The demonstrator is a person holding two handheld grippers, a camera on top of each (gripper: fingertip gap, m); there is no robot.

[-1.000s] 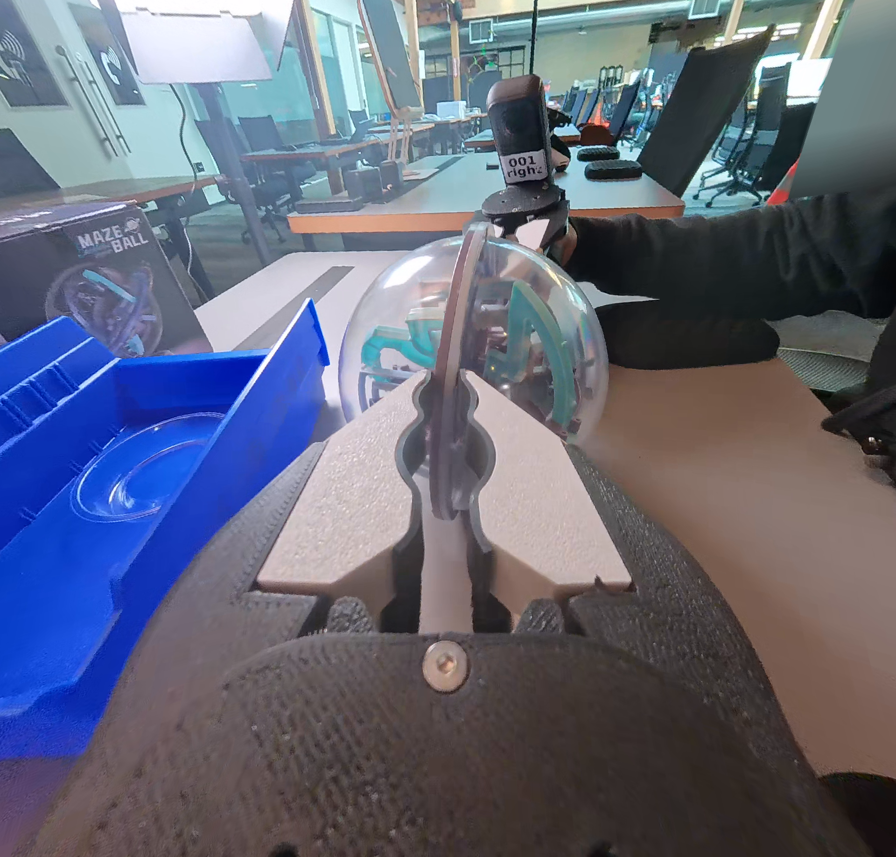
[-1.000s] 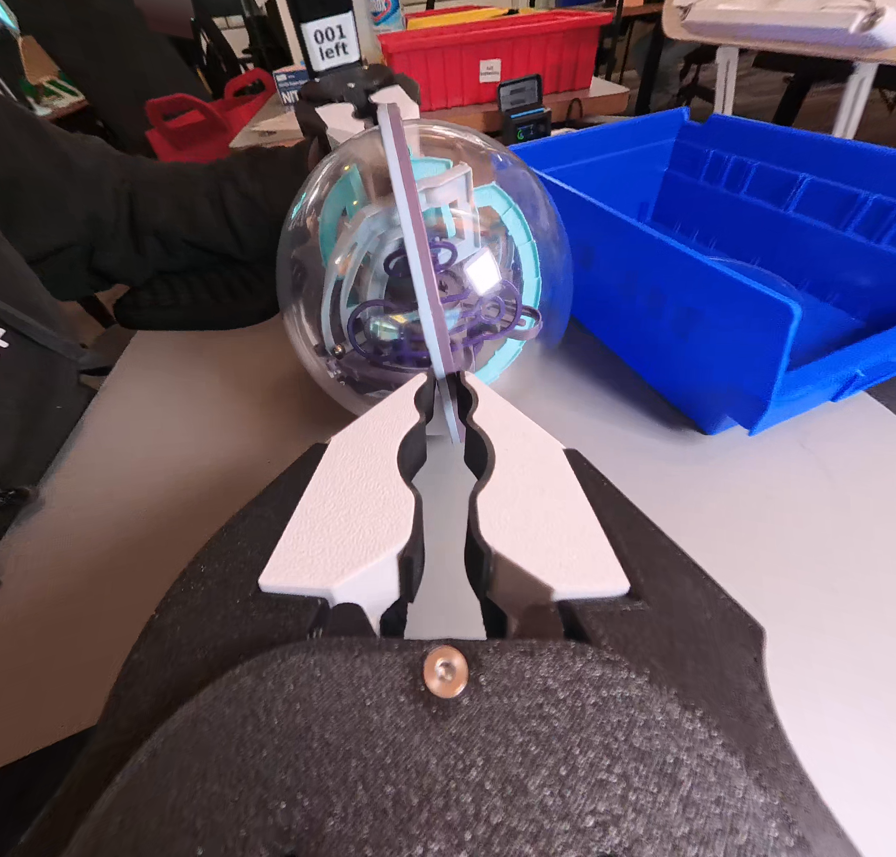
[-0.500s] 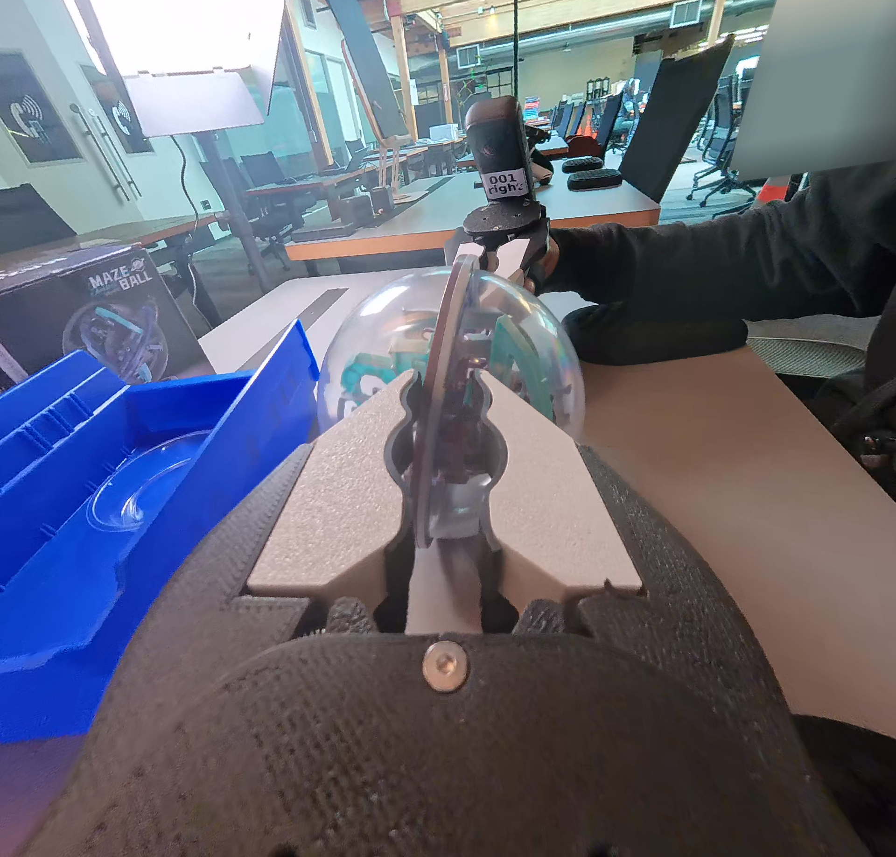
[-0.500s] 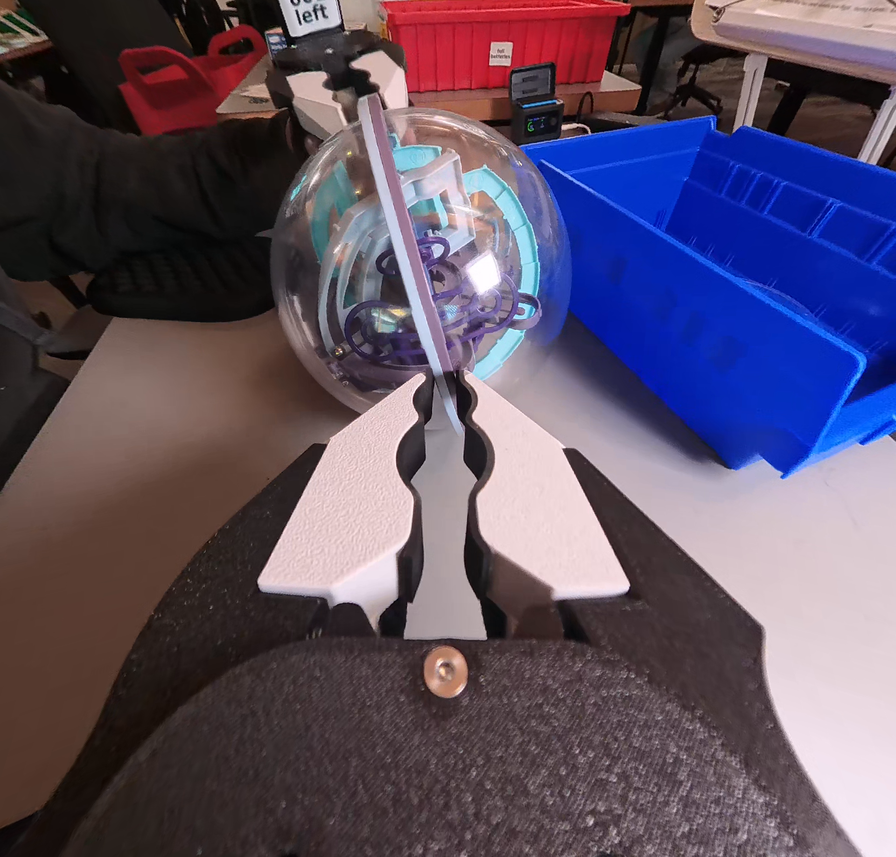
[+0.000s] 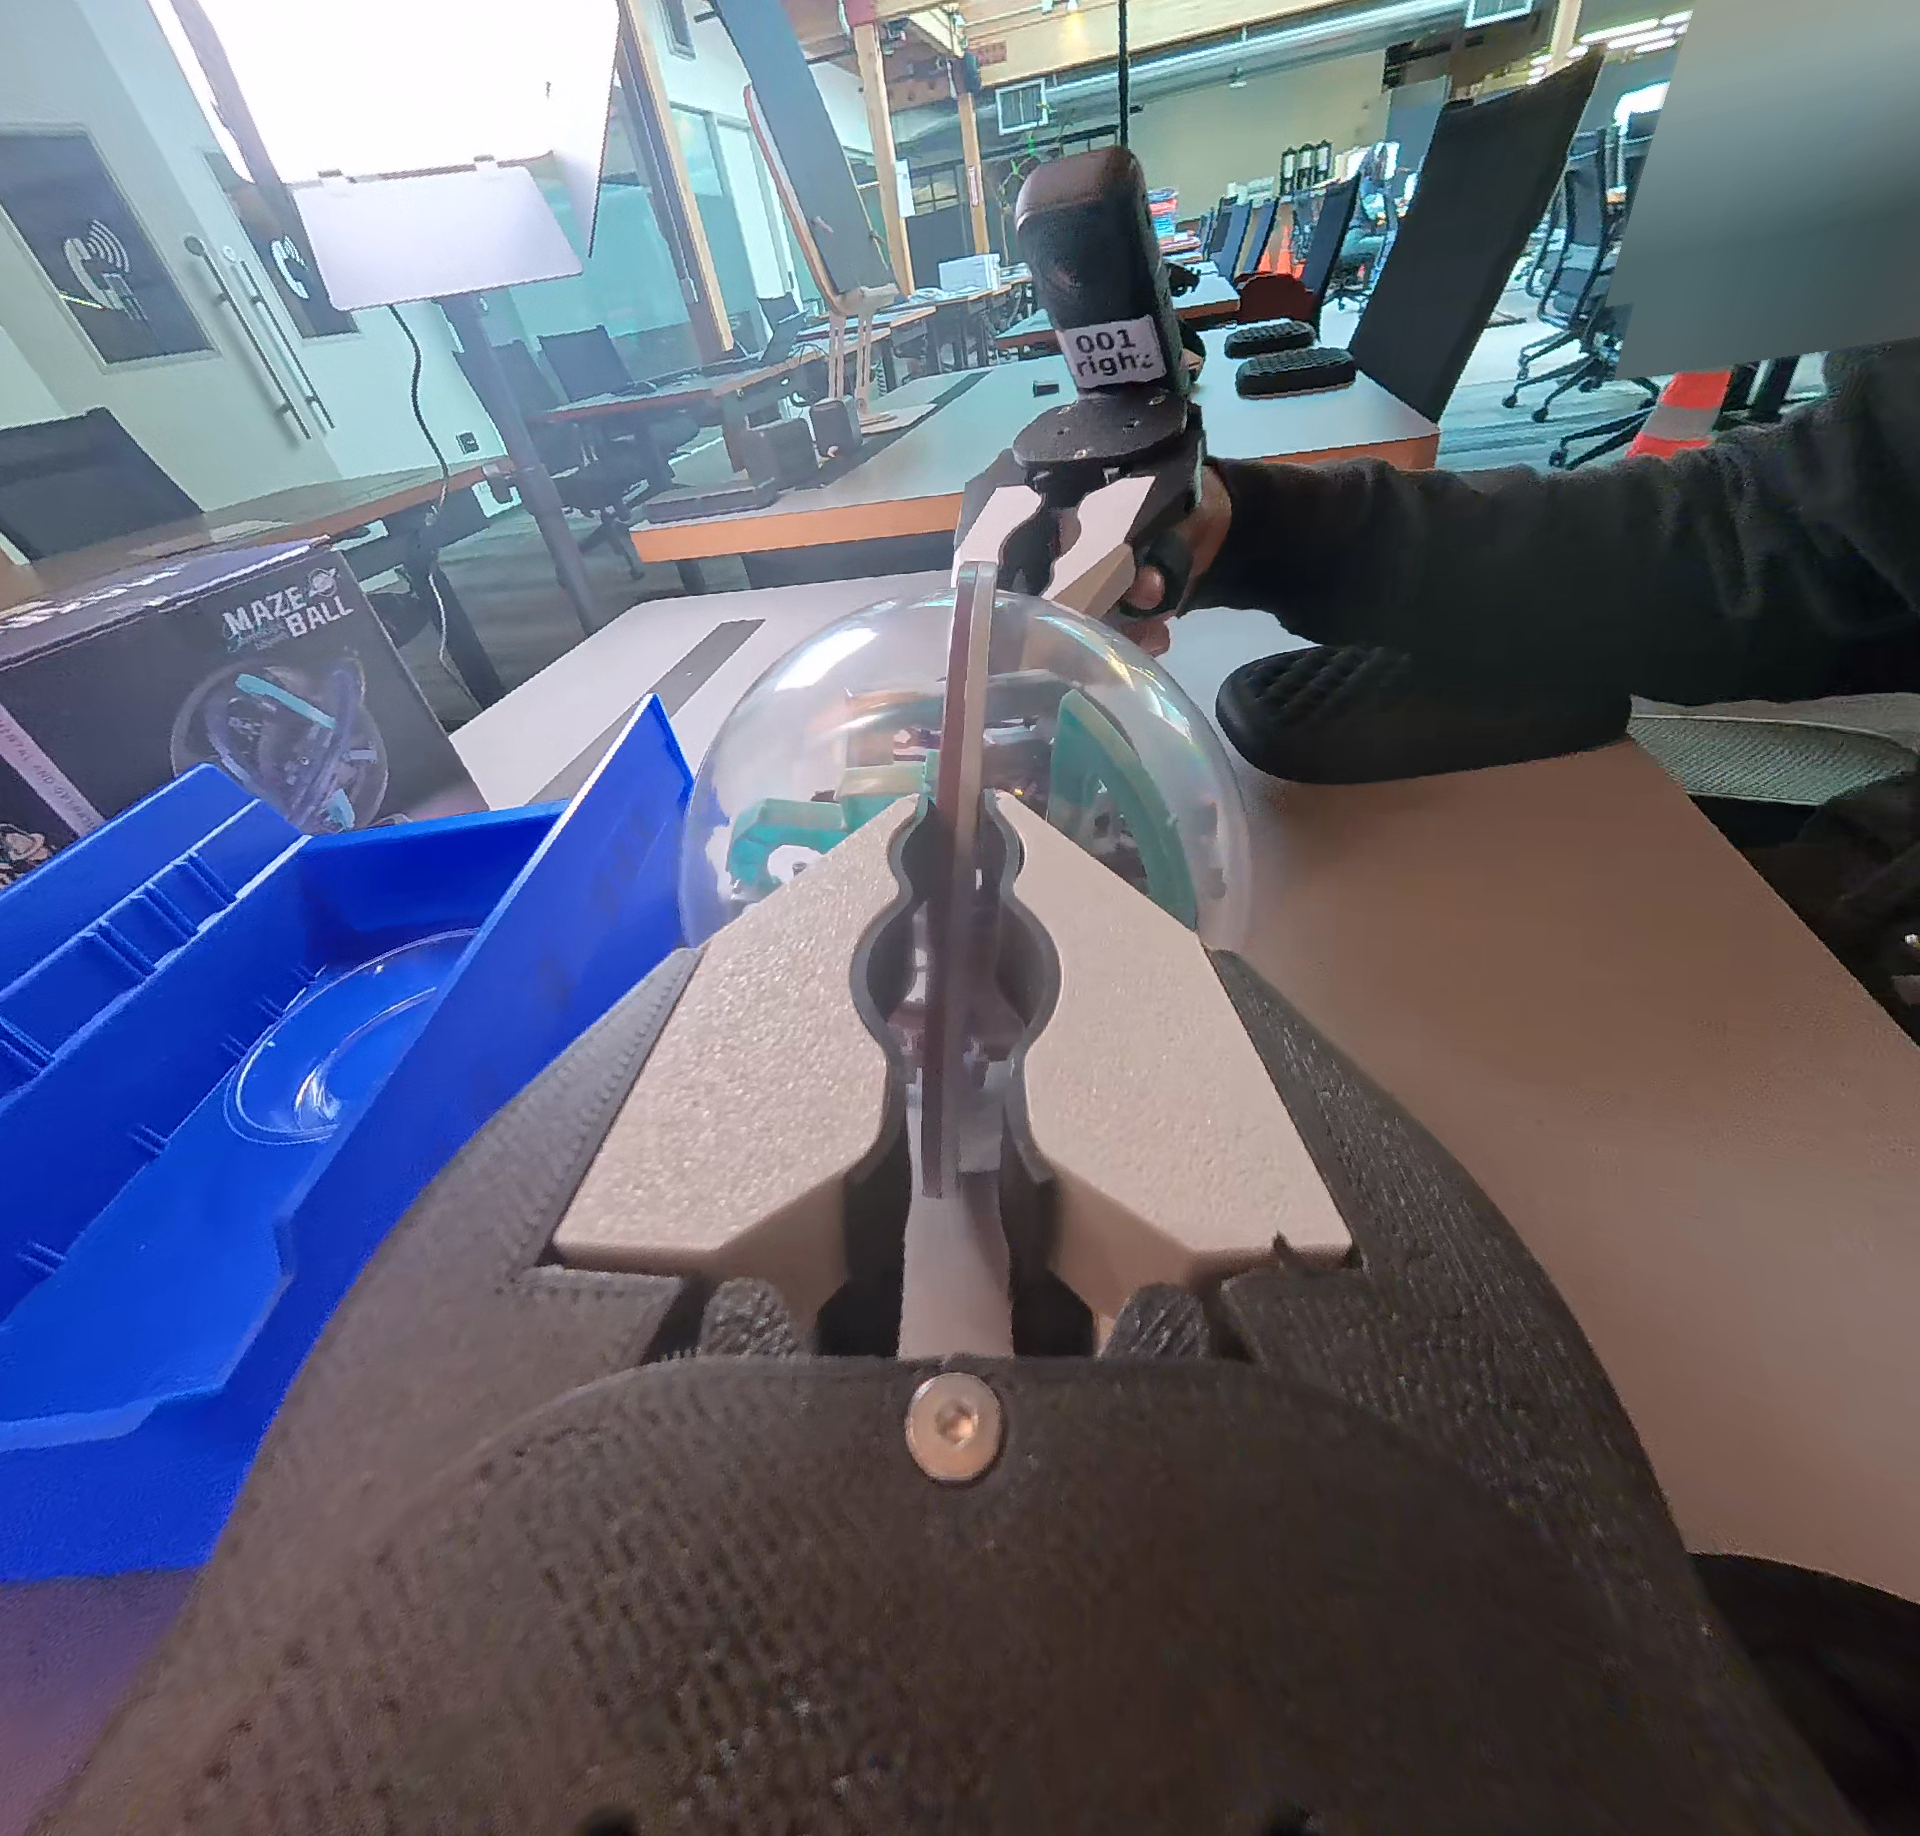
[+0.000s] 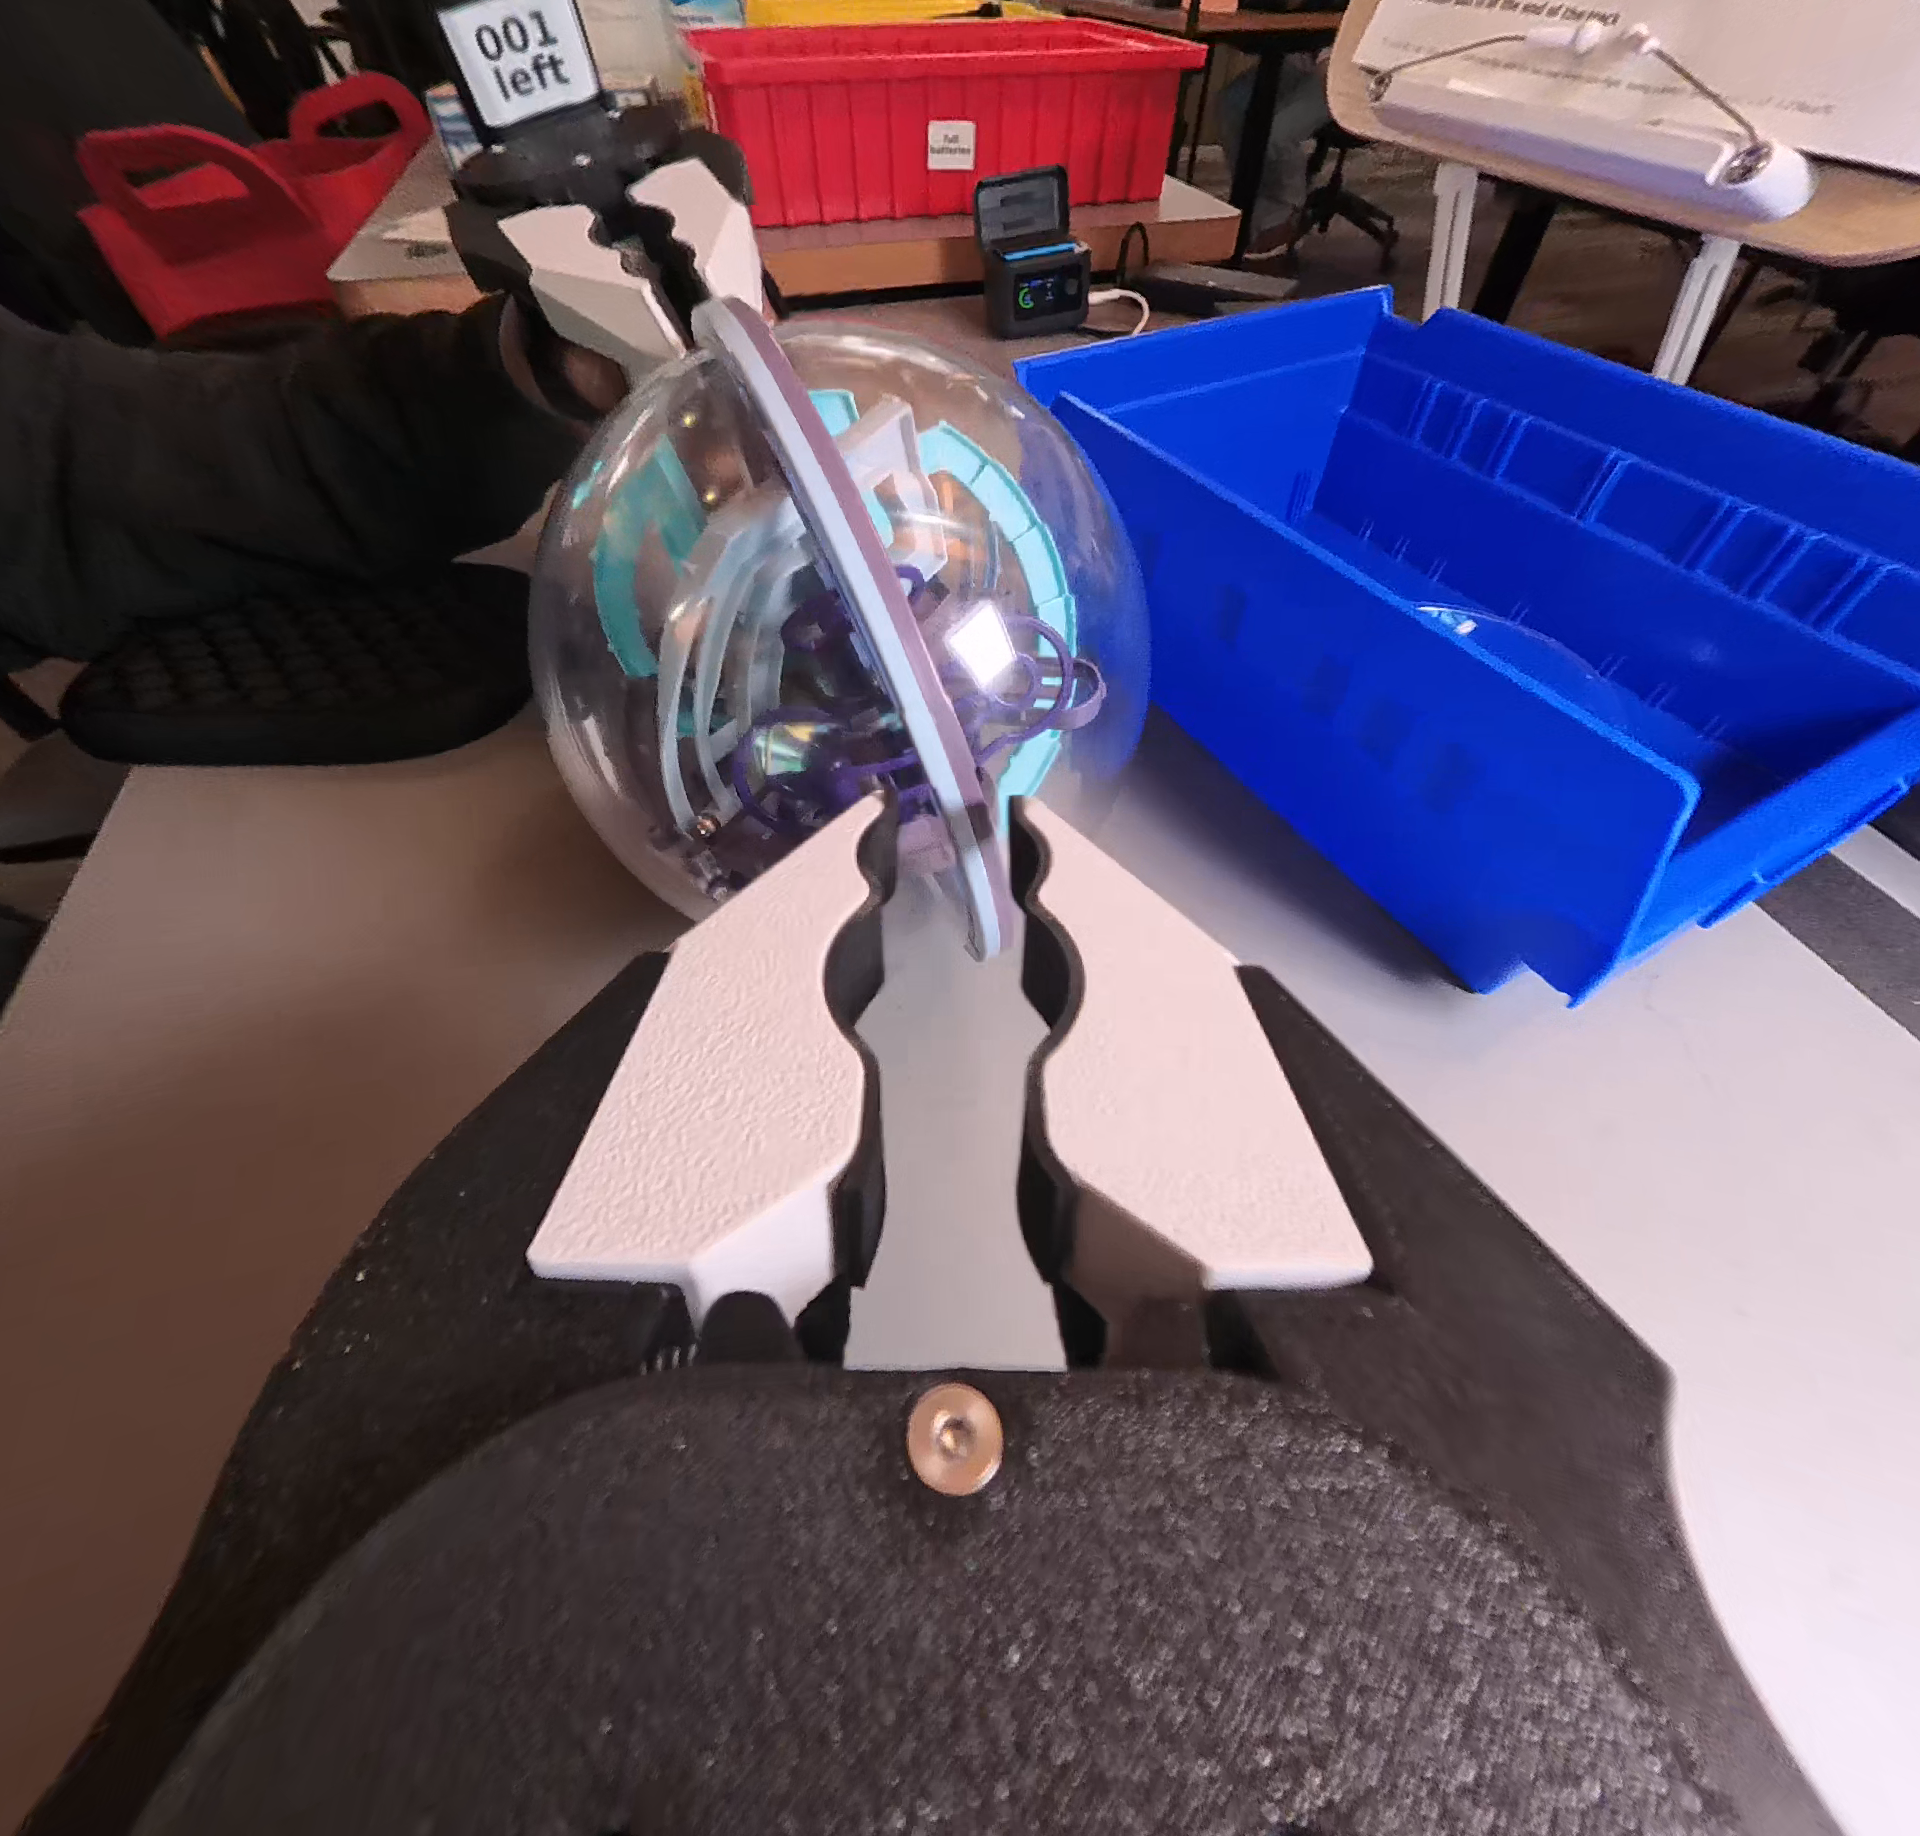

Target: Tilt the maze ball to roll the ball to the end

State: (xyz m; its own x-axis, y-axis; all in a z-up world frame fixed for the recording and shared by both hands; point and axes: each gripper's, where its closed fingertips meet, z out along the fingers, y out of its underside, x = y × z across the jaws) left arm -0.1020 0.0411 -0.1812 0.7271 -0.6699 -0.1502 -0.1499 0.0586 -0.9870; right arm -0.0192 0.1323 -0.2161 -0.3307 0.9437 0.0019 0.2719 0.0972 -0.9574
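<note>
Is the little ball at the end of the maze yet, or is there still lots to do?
Done so far: the maze ball is out of the blue bin and up off the table. Right now the left tool pinches its flat ring; the right tool is open around the ring, which leans over. Still left: I cannot spot the little ball, so no finish shows yet.

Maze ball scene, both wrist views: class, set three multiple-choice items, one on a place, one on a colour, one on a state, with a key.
1. What holds the clear dish?
A. blue bin
B. red bin
C. box

2. The ring round the maze ball is:
A. green
B. purple-grey
C. orange

3. The right gripper has:
A. pads gripping the ring
B. pads apart, gap beside the ring
C. nothing between its pads

Key: A, it lies in the blue bin; B, its edge shows that colour; B, table shows between ring and left pad.
</note>
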